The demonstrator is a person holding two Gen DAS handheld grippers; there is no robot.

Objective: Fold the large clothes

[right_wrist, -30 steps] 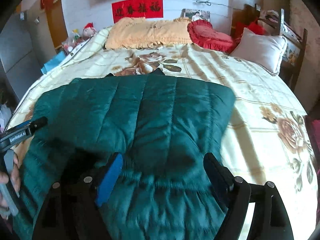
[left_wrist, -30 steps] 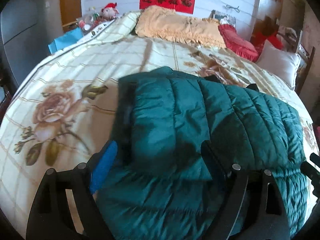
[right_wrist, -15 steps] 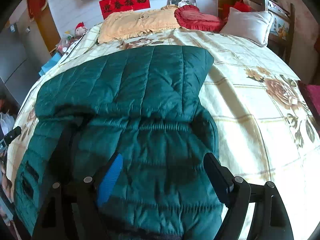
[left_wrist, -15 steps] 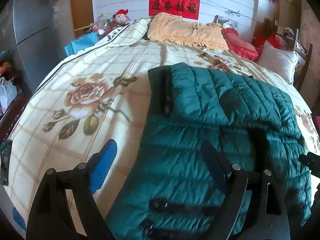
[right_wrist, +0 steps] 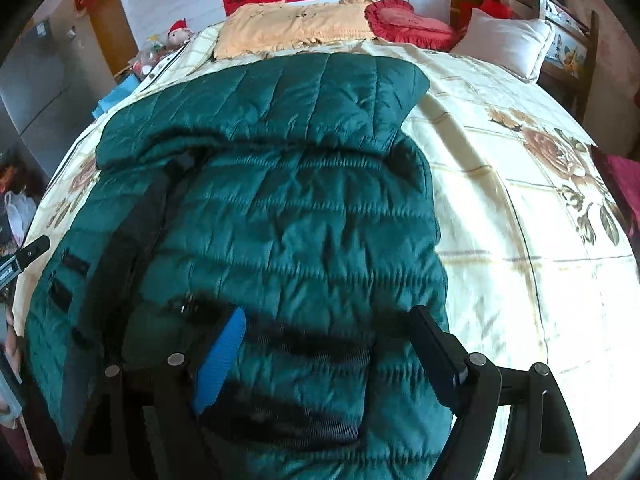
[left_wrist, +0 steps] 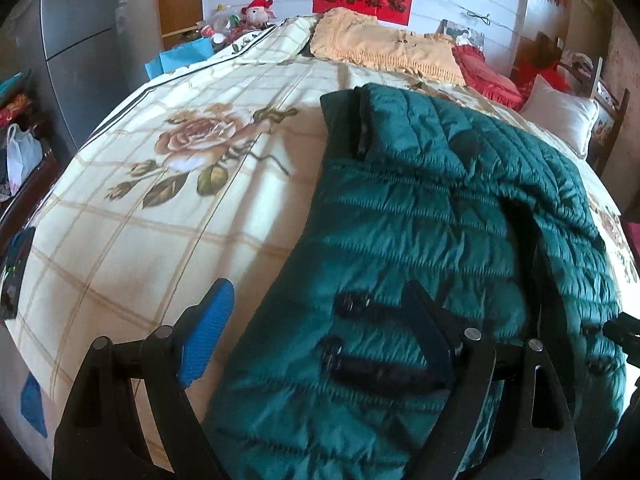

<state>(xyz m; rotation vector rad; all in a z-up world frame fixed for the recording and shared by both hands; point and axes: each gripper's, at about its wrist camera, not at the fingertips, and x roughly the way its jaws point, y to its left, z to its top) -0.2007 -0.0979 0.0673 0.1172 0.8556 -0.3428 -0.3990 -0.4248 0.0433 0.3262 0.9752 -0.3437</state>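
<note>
A large dark green quilted jacket (left_wrist: 420, 240) lies on the bed, its far part folded over the near part; it also shows in the right wrist view (right_wrist: 288, 208). Its black waistband faces me near the bed's front edge. My left gripper (left_wrist: 316, 328) is open and empty above the jacket's near left edge. My right gripper (right_wrist: 328, 344) is open and empty above the jacket's near hem.
The bed (left_wrist: 160, 208) has a cream floral checked sheet. A yellow blanket (left_wrist: 380, 48), red cushion (right_wrist: 408, 24) and white pillow (right_wrist: 504, 40) lie at its head. A grey cabinet (left_wrist: 76, 40) and a white bag (left_wrist: 22, 156) stand left.
Both grippers have pulled back toward the bed's front edge and risen. The jacket now lies further from the cameras, with its near hem and waistband in view.
</note>
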